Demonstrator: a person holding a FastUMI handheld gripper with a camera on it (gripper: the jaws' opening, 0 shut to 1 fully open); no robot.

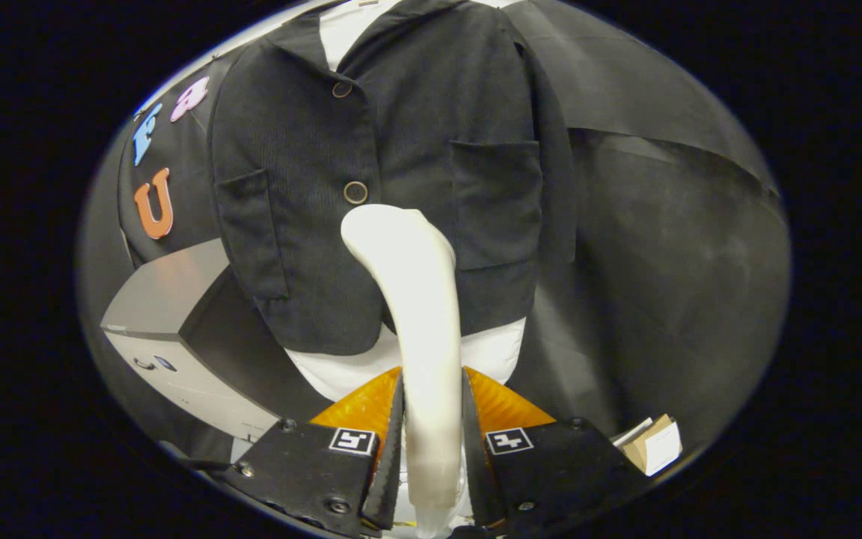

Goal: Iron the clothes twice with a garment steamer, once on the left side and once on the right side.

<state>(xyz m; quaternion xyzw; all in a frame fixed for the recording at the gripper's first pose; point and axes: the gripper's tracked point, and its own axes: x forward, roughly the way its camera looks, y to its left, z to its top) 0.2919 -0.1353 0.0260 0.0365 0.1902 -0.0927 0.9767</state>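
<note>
The gripper (432, 442) clamps the white garment steamer (420, 314) between both fingers, lower centre of frame. Its head reaches the dark jacket (401, 150) beyond, mid-frame.

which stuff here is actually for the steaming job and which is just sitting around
For the job:
- white steamer, clamped between the tongs, head at the jacket front
- dark jacket hanging over a white form

Lying about:
- grey box beside the jacket
- cardboard carton beside the tongs

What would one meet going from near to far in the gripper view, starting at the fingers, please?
Gripper shut on the steamer handle → white steamer rising ahead → steamer head at the dark jacket → jacket's lower button → white mannequin neck.
</note>
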